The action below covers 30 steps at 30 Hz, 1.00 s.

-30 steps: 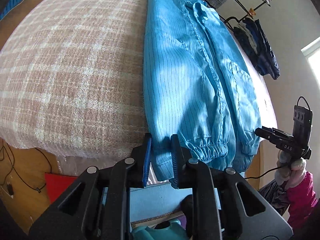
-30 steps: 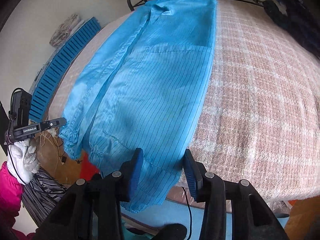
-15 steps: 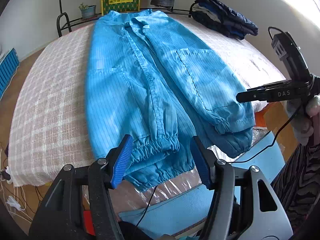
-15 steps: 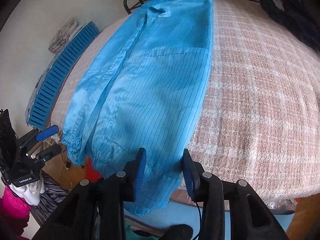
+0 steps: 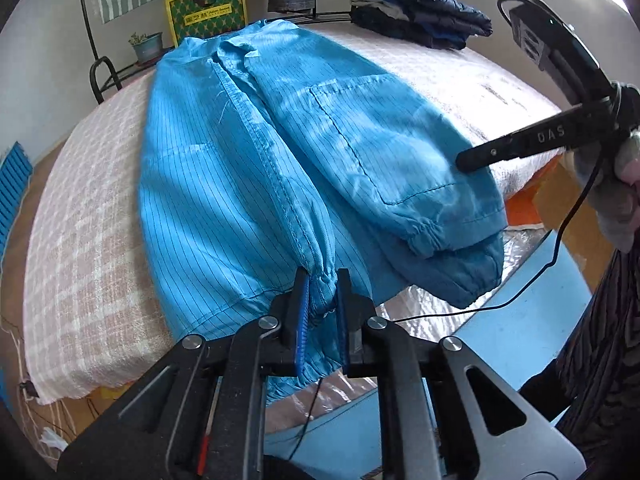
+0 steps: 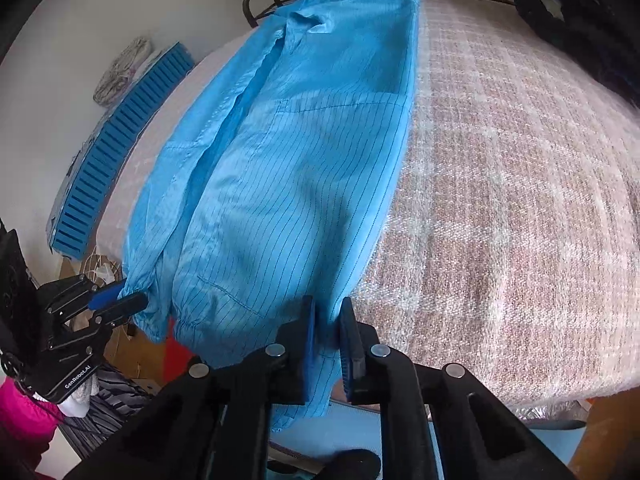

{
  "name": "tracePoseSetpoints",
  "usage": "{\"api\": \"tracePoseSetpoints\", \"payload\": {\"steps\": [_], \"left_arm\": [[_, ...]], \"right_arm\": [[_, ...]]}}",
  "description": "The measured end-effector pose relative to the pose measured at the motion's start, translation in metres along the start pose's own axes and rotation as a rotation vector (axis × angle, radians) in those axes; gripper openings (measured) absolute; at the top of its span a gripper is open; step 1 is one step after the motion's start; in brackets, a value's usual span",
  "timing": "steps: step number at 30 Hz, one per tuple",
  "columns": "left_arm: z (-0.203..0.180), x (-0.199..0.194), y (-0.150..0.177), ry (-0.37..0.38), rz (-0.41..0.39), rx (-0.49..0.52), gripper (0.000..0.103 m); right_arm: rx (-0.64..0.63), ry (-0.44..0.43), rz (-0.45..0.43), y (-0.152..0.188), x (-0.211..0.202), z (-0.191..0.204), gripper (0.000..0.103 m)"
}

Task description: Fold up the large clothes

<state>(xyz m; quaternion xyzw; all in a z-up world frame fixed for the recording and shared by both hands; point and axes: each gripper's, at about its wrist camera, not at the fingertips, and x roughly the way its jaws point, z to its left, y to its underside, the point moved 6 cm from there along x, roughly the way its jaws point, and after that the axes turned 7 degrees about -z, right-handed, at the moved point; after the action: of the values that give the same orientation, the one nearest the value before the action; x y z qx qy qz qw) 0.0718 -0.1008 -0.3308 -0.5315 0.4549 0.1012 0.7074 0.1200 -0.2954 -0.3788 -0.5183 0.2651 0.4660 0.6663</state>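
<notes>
A bright blue pinstriped work coat (image 5: 256, 168) lies lengthwise on the pink-and-white checked bed (image 5: 80, 208), hem overhanging the near edge. The left tool (image 5: 322, 300) is closing, pads pinching a gathered cuff. The right tool (image 6: 326, 336), pressed together, seems to grip the hem edge.

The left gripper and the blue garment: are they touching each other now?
Touching. In the left wrist view, the left gripper is closing its jaws on a gathered elastic cuff of the blue garment, and both blue pads press against the bunched fabric.
</notes>
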Motion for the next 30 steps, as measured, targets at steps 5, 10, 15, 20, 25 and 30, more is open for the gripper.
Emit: {"api": "tracePoseSetpoints", "payload": {"steps": [5, 10, 15, 20, 25, 30], "left_arm": [[0.007, 0.008, 0.008, 0.034, 0.058, -0.046, 0.025], [0.031, -0.030, -0.002, 0.106, -0.008, -0.159, 0.040], [0.093, -0.041, 0.001, 0.017, -0.023, -0.321, 0.048], [0.144, -0.013, 0.026, 0.046, 0.098, -0.557, 0.049], [0.138, 0.004, 0.035, 0.158, 0.131, -0.617, 0.044], [0.122, 0.001, 0.020, 0.190, 0.112, -0.565, 0.006]], "right_arm": [[0.001, 0.007, -0.005, 0.000, -0.003, -0.003, 0.002], [0.023, -0.065, -0.014, 0.000, -0.007, 0.000, 0.033], [0.066, -0.041, 0.016, 0.003, -0.001, -0.016, 0.000], [0.072, -0.063, 0.012, 0.006, -0.005, -0.013, 0.011], [0.121, -0.160, 0.008, 0.014, -0.008, -0.009, 0.035], [0.163, -0.158, 0.012, 0.017, -0.011, -0.016, 0.002]]}}
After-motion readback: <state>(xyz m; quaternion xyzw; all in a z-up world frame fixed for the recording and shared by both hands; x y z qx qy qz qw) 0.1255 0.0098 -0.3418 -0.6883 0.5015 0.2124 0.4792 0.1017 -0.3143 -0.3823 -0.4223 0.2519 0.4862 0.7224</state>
